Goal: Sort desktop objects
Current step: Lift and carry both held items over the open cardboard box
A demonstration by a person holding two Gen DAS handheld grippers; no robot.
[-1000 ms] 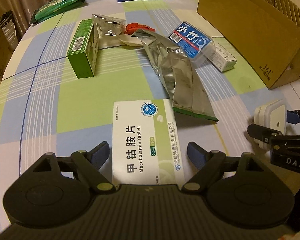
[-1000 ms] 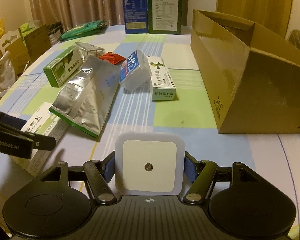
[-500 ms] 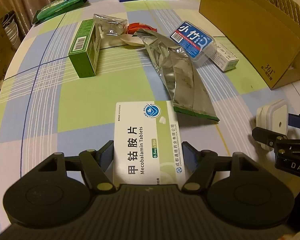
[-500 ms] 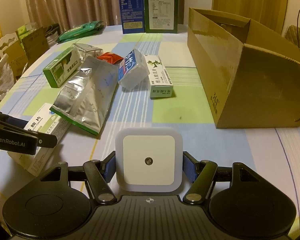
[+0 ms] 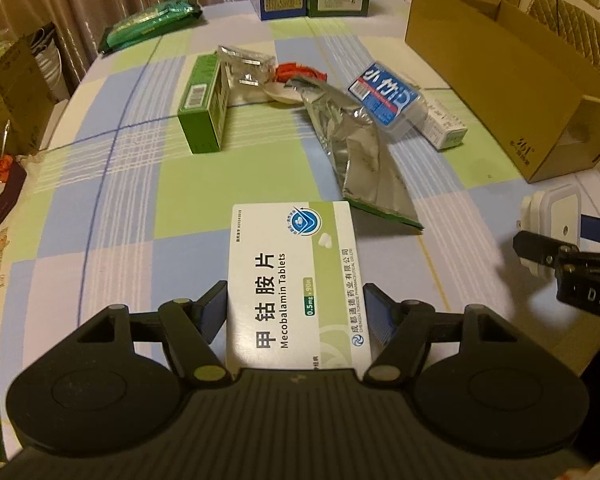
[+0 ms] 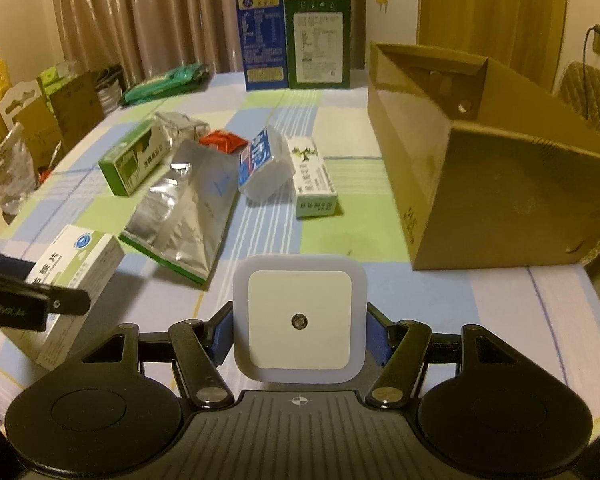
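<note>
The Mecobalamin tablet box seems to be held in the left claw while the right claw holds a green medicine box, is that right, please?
Not quite. The left claw does grip the Mecobalamin tablet box, but the right claw holds a white square night light, as the right wrist view shows. The green medicine box lies on the table.

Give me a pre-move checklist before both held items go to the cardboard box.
1. Left gripper pads against both sides of the Mecobalamin tablet box: ok.
2. Right gripper closed on the square white night light: ok.
3. Tablet box lifted off the table: ok; the right wrist view shows a gap and shadow beneath it.
4. Cardboard box open at the top: ok.
5. Free space inside the cardboard box: cannot tell, its floor is hidden.
6. Way from the night light to the cardboard box free of clutter: ok; the foil pouch lies to the left.
</note>
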